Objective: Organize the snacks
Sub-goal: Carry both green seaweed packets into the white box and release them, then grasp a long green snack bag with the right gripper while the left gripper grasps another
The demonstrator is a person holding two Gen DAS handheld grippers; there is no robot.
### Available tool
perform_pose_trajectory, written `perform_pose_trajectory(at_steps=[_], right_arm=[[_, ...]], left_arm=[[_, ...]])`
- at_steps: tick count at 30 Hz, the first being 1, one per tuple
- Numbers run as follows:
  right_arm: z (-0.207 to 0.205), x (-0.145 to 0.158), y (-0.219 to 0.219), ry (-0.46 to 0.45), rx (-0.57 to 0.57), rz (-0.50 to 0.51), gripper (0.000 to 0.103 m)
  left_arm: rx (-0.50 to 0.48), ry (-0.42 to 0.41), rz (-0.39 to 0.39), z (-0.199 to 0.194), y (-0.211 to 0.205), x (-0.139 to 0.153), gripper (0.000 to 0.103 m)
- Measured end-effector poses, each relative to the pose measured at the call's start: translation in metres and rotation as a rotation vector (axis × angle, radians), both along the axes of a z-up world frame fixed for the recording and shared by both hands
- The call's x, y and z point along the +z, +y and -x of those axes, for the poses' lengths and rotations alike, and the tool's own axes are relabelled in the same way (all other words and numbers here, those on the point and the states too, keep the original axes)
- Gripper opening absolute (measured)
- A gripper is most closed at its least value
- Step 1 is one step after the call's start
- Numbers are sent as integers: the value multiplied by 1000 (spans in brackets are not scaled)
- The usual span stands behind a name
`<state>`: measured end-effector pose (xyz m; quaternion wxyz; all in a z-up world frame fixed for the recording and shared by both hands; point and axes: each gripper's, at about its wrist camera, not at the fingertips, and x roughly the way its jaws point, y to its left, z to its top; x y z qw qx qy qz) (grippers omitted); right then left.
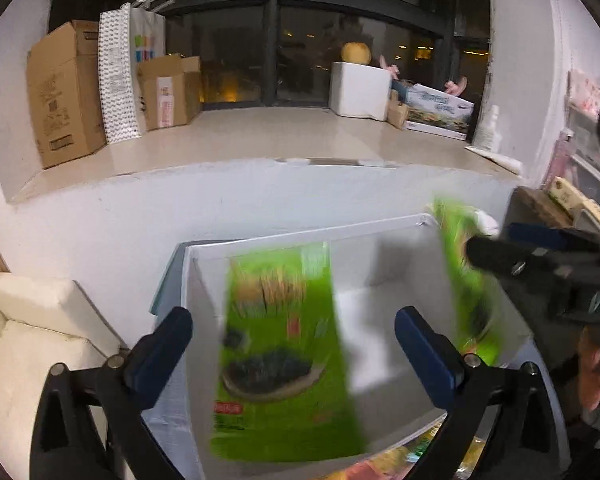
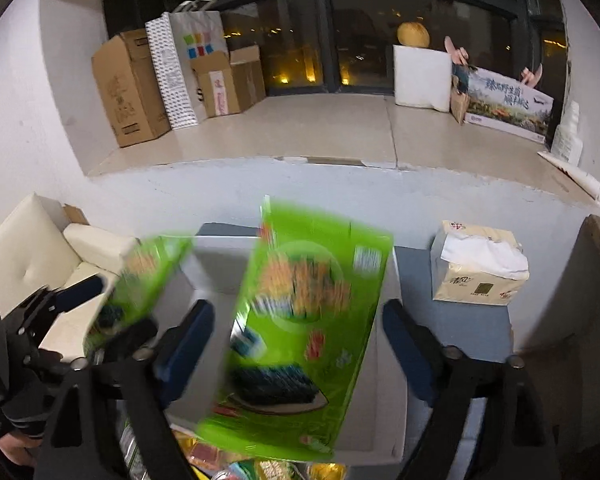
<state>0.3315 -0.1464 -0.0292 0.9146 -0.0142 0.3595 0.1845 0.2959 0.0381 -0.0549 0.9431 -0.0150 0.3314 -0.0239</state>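
With both packets blurred in mid-air, neither looks gripped any more; you appear to be letting them drop into the box.

Left wrist view: your left gripper point(image 1: 294, 344) stands wide, its blue pads well clear of the green packet point(image 1: 284, 352) between them. That packet hangs upright over the open white box point(image 1: 396, 236), smeared by motion, so it reads as loose and falling, not carried. Aiming over the middle of the box makes sense: the walls would catch it whichever way it tips. At the right edge your right gripper point(image 1: 512, 256) comes in from the side beside a second packet point(image 1: 468, 280) over the box's right wall. Whether it touches that packet, this view does not show.

Right wrist view: the right gripper point(image 2: 298, 332) is also wide, pads apart from the second packet point(image 2: 304, 328), which tilts between them above the box point(image 2: 380, 432). The left gripper point(image 2: 100, 304) sits at the left with its packet point(image 2: 140, 280) just beside it. More snacks point(image 2: 236, 464) lie along the bottom edge, unsorted. A tissue pack point(image 2: 476, 268) stands on the worktop point(image 2: 472, 332) to the right, clear of the drop.

Risk, as judged: the tilted packet may land on the box's rim.
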Motion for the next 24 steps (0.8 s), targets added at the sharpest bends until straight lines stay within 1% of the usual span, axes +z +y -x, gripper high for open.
perform_pose_trajectory(at_steps=[1, 2, 7, 11, 13, 14, 16, 20, 24], right_arm=[[0, 1, -4, -13, -10, -13, 101], [-1, 2, -6, -15, -15, -23, 103], [10, 16, -22, -47, -47, -67, 103], [35, 29, -36, -69, -44, -103, 103], [52, 34, -43, -86, -37, -120, 103], [63, 36, -46, -99, -34, -128, 103], [82, 37, -49, -105, -22, -109, 103], [129, 36, -52, -134, -15, -57, 103], [174, 27, -59, -141, -32, -51, 103]], left_arm=[[-2, 1, 10, 0, 3, -2, 103], [-1, 3, 19, 1, 5, -3, 103], [17, -24, 53, 18, 12, 5, 103], [8, -63, 43, 42, 8, 13, 103], [7, -86, 13, 59, 2, 16, 103], [3, -90, -14, 69, -3, 16, 103], [-2, -82, -43, 84, -11, 16, 103], [-36, -91, -21, 124, -21, 22, 103], [-28, -113, -6, 168, -25, 28, 103]])
